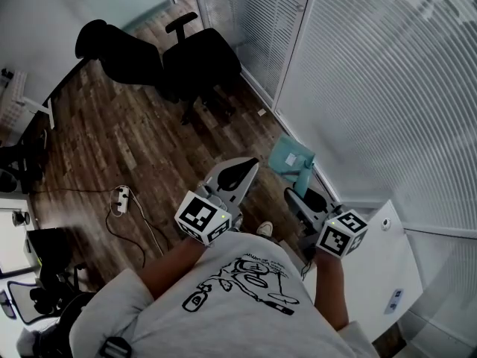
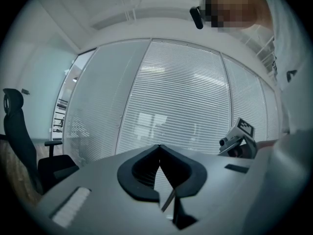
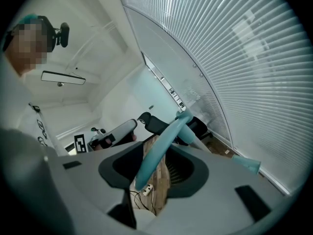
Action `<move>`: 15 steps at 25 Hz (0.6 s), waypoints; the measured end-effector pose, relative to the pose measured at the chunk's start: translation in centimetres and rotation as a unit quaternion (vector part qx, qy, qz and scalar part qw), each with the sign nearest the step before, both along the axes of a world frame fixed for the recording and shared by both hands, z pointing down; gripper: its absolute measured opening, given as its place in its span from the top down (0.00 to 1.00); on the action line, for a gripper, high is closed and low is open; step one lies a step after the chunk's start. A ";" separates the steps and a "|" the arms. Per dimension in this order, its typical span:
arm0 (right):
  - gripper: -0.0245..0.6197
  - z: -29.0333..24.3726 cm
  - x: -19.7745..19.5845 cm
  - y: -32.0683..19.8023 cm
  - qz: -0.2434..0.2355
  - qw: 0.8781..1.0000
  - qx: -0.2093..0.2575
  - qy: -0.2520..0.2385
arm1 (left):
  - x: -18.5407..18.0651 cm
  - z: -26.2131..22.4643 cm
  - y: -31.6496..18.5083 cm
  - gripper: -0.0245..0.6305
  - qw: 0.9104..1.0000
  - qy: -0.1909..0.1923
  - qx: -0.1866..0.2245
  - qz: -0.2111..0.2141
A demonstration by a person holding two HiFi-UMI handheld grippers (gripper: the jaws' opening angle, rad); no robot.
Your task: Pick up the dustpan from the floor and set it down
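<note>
while right gripper [image 3: 159,153] clamps handle of teal dustpan [image 1: 291,157], pan hanging beside blinds [image 1: 373,88], we advise: hold grip firm, lower slowly, seat base flat on floor [image 1: 112,140], then release. we note left gripper [image 2: 159,147] closed, empty.

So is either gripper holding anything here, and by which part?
The right gripper holds the dustpan by its handle, jaws closed on it. The left gripper is shut and holds nothing.
</note>
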State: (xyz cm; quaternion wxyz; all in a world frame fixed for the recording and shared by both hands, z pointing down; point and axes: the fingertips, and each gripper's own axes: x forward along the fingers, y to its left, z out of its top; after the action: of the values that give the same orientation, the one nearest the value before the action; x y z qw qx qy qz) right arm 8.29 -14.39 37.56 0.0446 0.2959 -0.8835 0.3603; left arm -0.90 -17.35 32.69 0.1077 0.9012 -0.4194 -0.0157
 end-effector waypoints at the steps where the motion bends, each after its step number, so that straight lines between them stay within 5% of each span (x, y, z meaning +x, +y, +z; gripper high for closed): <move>1: 0.76 0.0 0.0 0.0 0.000 1.000 0.000 -0.001 | 0.0 0.0 0.0 0.96 1.000 0.000 0.000 0.000; 15: 0.76 0.9 -0.4 0.7 -0.001 1.000 -0.001 -0.001 | -0.3 0.4 0.6 0.96 1.000 -0.006 -0.003 0.003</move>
State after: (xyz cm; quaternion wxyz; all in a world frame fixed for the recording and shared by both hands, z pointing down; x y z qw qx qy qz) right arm 7.93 -13.67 38.47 0.0450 0.2944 -0.8836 0.3612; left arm -1.18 -16.73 33.07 0.1076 0.9022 -0.4176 -0.0091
